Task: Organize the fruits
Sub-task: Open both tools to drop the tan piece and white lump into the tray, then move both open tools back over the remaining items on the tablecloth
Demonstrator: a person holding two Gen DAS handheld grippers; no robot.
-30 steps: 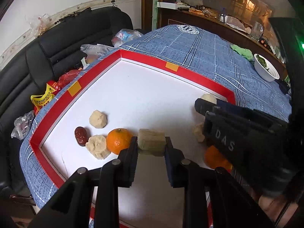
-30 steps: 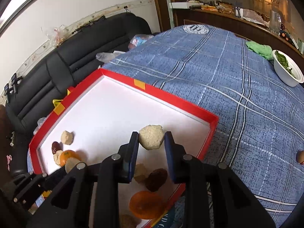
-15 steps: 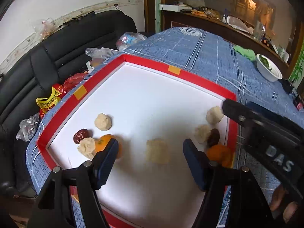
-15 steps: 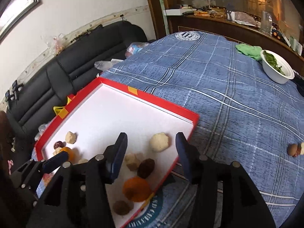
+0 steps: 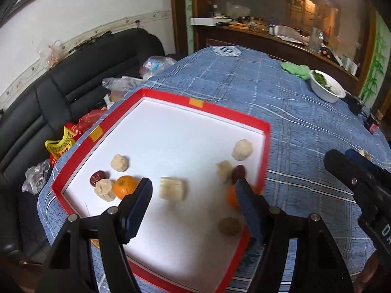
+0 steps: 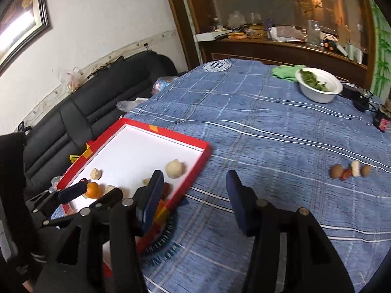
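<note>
My left tool (image 5: 193, 190) stands with its jaws well apart and nothing gripped; a pale square block (image 5: 171, 188) lies loose on the white floor of the red tray (image 5: 227, 108), in the gap between the fingers and touching neither. At nine o'clock from the block I see an orange (image 5: 125, 187), a pale round lump (image 5: 104, 189), a dark red date (image 5: 97, 177) and another pale ball (image 5: 119, 162) bunched near the tray's left wall. At three o'clock, by the right wall, sit a larger pale ball (image 5: 242, 149), a smaller pale piece (image 5: 224, 168), a dark date (image 5: 238, 172) and a second orange (image 5: 231, 196), partly hidden behind my finger; a brownish round thing (image 5: 229, 225) lies at five o'clock.

My right tool (image 6: 193, 196) is also parted and empty, over the blue checked cloth (image 6: 268, 131) of the counter just outside the tray's right edge. At three o'clock from it, well apart, a small row of fruits (image 6: 351, 169) lies on the cloth. A white bowl (image 6: 319, 89) of greens sits at one o'clock.
</note>
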